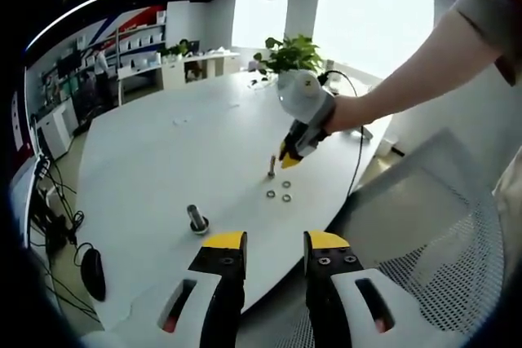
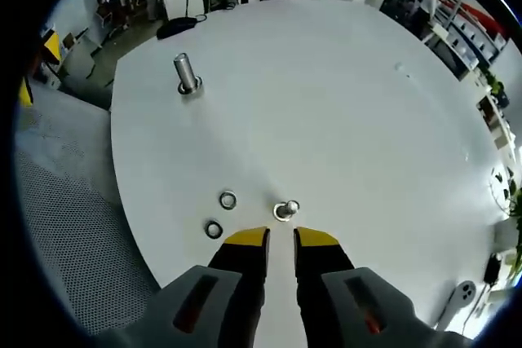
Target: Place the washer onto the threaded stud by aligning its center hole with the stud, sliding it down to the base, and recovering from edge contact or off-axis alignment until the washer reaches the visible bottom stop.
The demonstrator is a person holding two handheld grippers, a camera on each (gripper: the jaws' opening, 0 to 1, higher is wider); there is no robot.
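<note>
A small threaded stud [image 2: 286, 209] stands upright on the round white table [image 2: 342, 103], just ahead of my right gripper [image 2: 281, 238]. That gripper's yellow-tipped jaws stand slightly apart with nothing between them. A bright ring shows around the stud's foot; I cannot tell whether it is a washer. Two loose washers [image 2: 227, 200] [image 2: 214, 230] lie flat to the left of the stud. In the left gripper view the stud [image 1: 272, 167] and loose washers [image 1: 278, 196] sit mid-table, with the hand-held right gripper [image 1: 289, 158] hanging beside the stud. My left gripper [image 1: 275, 242] is open at the table's near edge.
A larger bolt [image 1: 197, 219] [image 2: 187, 73] stands apart from the stud, nearer the left gripper. A potted plant [image 1: 289, 55] and a black cable [image 1: 359, 144] are at the far edge. A mesh chair [image 1: 424, 234] stands beside the table. Shelves and desks line the room.
</note>
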